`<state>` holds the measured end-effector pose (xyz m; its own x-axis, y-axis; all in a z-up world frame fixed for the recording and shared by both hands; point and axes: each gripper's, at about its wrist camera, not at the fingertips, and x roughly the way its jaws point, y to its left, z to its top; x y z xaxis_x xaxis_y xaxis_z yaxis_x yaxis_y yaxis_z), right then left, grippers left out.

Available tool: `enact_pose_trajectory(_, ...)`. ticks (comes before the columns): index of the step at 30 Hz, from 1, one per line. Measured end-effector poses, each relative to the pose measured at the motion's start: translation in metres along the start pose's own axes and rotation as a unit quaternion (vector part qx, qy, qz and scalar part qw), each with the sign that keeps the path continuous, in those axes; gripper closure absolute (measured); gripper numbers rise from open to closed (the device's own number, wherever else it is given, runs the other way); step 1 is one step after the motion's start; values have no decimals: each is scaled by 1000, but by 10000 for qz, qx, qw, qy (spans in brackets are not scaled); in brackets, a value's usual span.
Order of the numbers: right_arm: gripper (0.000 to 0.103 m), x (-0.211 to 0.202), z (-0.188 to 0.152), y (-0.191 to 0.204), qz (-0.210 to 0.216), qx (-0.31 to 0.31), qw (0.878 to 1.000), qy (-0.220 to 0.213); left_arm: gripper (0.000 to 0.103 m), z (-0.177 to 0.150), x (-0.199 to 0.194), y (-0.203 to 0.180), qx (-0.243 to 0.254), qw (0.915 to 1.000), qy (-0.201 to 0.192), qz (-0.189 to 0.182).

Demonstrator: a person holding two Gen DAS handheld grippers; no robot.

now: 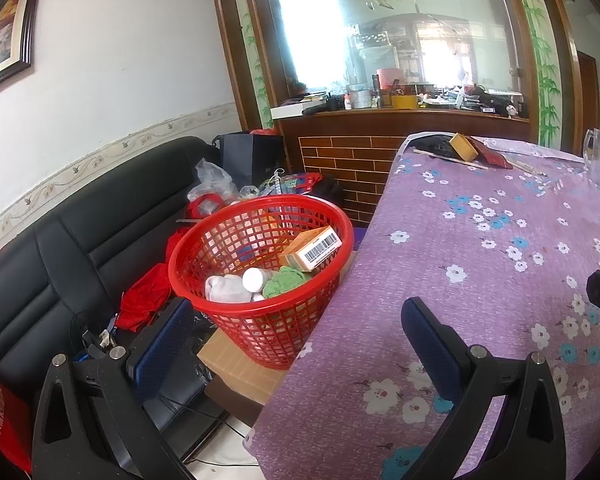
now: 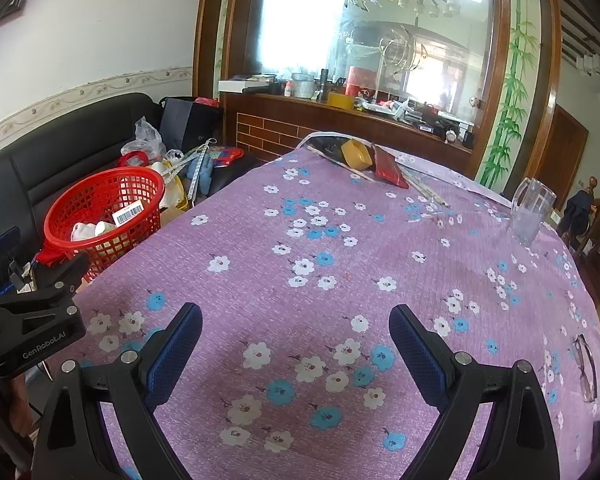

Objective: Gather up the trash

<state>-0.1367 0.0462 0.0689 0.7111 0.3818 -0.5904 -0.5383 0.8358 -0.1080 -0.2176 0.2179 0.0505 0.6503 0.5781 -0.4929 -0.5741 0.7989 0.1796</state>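
Observation:
A red plastic basket [image 1: 236, 312] [image 2: 80, 204] stands beside the table's left edge. Inside it lie a barcoded box [image 1: 312, 248], a white bottle [image 1: 254, 279], a green cloth [image 1: 286, 280] and white wads [image 1: 224, 288]. My left gripper [image 1: 296, 316] hangs open with nothing in it, one finger below the basket and the other over the table edge. My right gripper [image 2: 296, 324] is open and empty above the purple flowered tablecloth [image 2: 340, 260]. At the table's far end lie a yellow box [image 2: 356, 154], a red packet [image 2: 388, 170] and thin sticks [image 2: 424, 188].
A black sofa [image 1: 60, 248] with bags and red cloth sits left of the basket. A clear glass mug [image 2: 530, 210] stands at the table's right side and spectacles [image 2: 584, 364] lie near the right edge. A wooden counter with clutter stands behind.

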Motion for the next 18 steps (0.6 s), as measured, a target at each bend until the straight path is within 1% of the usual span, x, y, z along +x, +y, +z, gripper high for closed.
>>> enact_pose_trajectory(4,6,0,0,-5,-4,45,10000,29,0,4,0,-6,82,9999,-22,-58)
enact_pose_trajectory(7,6,2,0,-15,-3,165,9998,71,0,11,-2,-17,198,9996,-34,-198)
enact_pose_trajectory(10,6,4,0,-42,-126,463,9987,149,0,22,-8,-38,422,9977,-67,-527)
enact_pose_trajectory(11,6,4,-3,-56,-270,627,9975,178,0,27,-9,-51,523,9954,40,-796)
enact_pose_trajectory(12,6,5,-4,-69,-387,755,9962,217,0,31,-8,-62,578,9927,151,-1047)
enact_pose_trajectory(14,3,8,-10,-100,-665,1111,9909,369,0,36,-5,-86,694,9843,432,-1562)
enact_pose_trajectory(15,3,9,-15,-119,-829,1353,9862,468,0,38,-3,-102,782,9781,611,-1830)
enact_pose_trajectory(16,2,11,-22,-137,-998,1579,9807,583,0,40,-1,-116,842,9733,749,-1998)
enact_pose_trajectory(18,0,16,-36,-170,-1337,1926,9679,907,0,41,7,-151,961,9585,1170,-2417)
